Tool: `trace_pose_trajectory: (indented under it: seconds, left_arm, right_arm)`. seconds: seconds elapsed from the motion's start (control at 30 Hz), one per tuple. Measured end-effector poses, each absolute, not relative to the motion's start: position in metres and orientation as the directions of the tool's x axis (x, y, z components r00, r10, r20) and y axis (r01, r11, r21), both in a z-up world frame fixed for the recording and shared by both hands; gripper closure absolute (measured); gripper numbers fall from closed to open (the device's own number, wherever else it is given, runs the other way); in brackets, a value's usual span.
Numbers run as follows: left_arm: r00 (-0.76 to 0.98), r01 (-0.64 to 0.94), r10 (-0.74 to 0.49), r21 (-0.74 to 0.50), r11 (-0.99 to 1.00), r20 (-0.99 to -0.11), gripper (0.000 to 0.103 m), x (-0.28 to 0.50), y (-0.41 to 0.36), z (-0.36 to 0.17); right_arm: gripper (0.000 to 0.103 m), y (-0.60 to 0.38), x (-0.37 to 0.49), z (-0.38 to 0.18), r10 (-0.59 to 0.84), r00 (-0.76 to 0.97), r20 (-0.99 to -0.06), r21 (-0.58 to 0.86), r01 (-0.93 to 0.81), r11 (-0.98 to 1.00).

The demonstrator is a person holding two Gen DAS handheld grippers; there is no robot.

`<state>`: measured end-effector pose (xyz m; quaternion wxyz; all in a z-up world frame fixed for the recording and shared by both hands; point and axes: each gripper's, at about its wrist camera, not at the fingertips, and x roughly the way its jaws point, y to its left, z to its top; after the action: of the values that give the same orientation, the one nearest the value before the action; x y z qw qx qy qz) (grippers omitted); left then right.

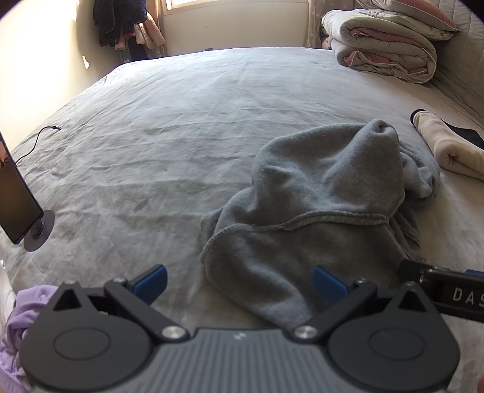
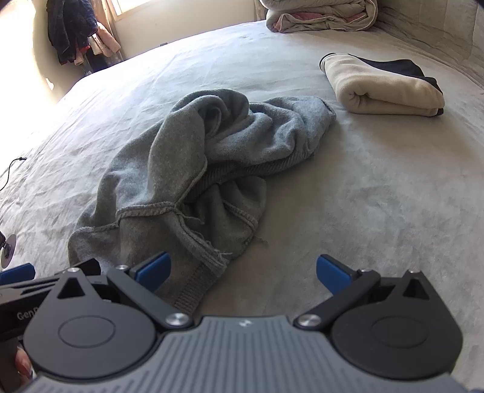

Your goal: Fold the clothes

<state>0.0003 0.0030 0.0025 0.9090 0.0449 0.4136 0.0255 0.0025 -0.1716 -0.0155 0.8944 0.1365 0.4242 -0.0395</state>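
**Grey garment crumpled on the bed, both claws wide and empty**

A grey fleece garment (image 2: 193, 169) lies in a loose heap on the bed (image 1: 151, 121), which is covered with a pale, wrinkled sheet. The heap is bunched and partly inside out, with raw seams and a ribbed hem showing at its near edge; it may be a sweatshirt, though the crumpling makes that hard to tell.

The left claw (image 1: 240, 284) hovers near the garment's near-left edge, angled down toward the bed, its blue pads spread wide with nothing gripped; the cloth's edge lies below the gap. The right claw (image 2: 243, 273) hangs over the garment's near-right end, also spread wide and empty, the ribbed hem lying just inside its left pad.

A folded cream and black garment (image 2: 384, 87) sits on the sheet beyond and to the right of the grey heap, apart from it. A rolled quilt (image 1: 387, 42) rests at the far right corner of the bed. On the left side stand a phone on a round stand (image 1: 21, 199) and a thin black cable (image 1: 39, 139). A lilac cloth (image 1: 21, 320) shows at the near left edge. Dark clothes (image 1: 121, 21) hang in the far corner beside a window.
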Motion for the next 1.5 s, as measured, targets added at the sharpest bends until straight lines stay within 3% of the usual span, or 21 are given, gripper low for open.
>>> trace_pose_trajectory:
  seconds: [1.23,1.5]
  left_arm:
    - [0.657,0.001,0.086,0.115,0.993,-0.749,0.0,0.002,0.003,0.002]
    - [0.643,0.021,0.1,0.147,0.989,-0.759,0.0,0.026,0.001,0.006]
  right_arm:
    - [0.0,-0.172,0.004,-0.021,0.062,0.617,-0.784,0.22,0.183,0.958]
    - [0.0,-0.18,0.019,-0.016,0.01,0.595,-0.803,0.158,0.196,0.968]
